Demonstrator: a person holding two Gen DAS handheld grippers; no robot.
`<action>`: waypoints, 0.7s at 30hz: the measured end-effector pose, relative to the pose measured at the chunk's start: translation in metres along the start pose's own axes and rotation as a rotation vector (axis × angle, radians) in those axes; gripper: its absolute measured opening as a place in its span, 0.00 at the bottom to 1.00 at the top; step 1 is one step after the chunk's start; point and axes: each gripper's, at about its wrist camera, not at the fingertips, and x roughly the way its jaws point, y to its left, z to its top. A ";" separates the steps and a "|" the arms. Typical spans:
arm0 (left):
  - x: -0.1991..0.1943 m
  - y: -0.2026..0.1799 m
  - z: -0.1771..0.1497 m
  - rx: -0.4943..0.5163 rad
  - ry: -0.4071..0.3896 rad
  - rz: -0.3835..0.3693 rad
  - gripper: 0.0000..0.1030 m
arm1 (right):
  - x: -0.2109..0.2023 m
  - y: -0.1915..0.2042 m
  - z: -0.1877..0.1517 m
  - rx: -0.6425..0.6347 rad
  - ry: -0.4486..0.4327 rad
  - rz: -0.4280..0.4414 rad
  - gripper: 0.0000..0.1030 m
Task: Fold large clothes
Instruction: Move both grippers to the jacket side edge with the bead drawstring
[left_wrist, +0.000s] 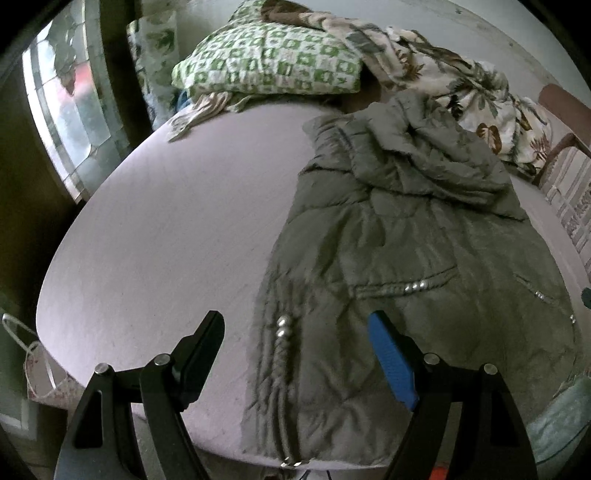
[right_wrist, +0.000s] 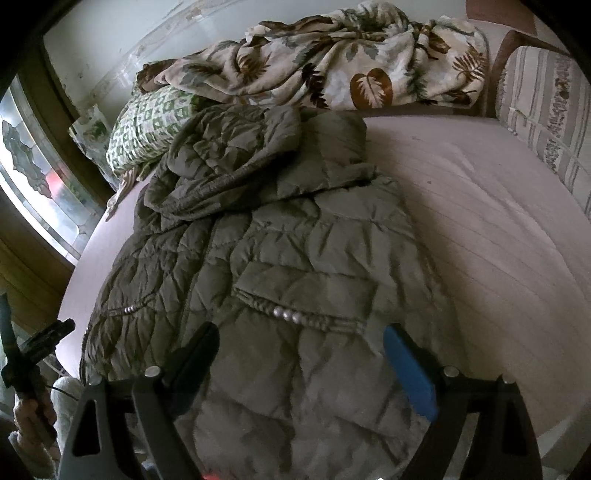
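Observation:
An olive quilted puffer jacket (left_wrist: 399, 258) lies flat on a pale lilac bed (left_wrist: 166, 229), hood toward the pillows and hem at the near edge. My left gripper (left_wrist: 295, 321) hangs open above the jacket's left hem edge, nothing between its fingers. In the right wrist view the same jacket (right_wrist: 280, 251) fills the centre, its hood (right_wrist: 236, 147) crumpled at the top. My right gripper (right_wrist: 301, 332) stands open over the lower part of the jacket near a pocket with silver studs (right_wrist: 286, 314), holding nothing. The left gripper tool (right_wrist: 33, 354), held in a hand, shows at the far left.
A green-and-white patterned pillow (left_wrist: 269, 62) and a crumpled leaf-print blanket (right_wrist: 351, 62) lie at the head of the bed (right_wrist: 480, 206). A striped cushion (right_wrist: 546, 118) leans at the right. A window (left_wrist: 62, 110) is at the left. Bare sheet flanks the jacket.

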 end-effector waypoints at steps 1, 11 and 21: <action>0.001 0.002 -0.002 -0.006 0.005 0.001 0.78 | -0.002 -0.002 -0.003 -0.003 0.004 -0.006 0.90; 0.023 0.020 -0.026 -0.045 0.116 -0.042 0.78 | -0.013 -0.032 -0.022 0.002 0.057 -0.061 0.91; 0.041 0.027 -0.040 -0.078 0.173 -0.077 0.78 | 0.007 -0.077 -0.045 0.108 0.162 -0.087 0.91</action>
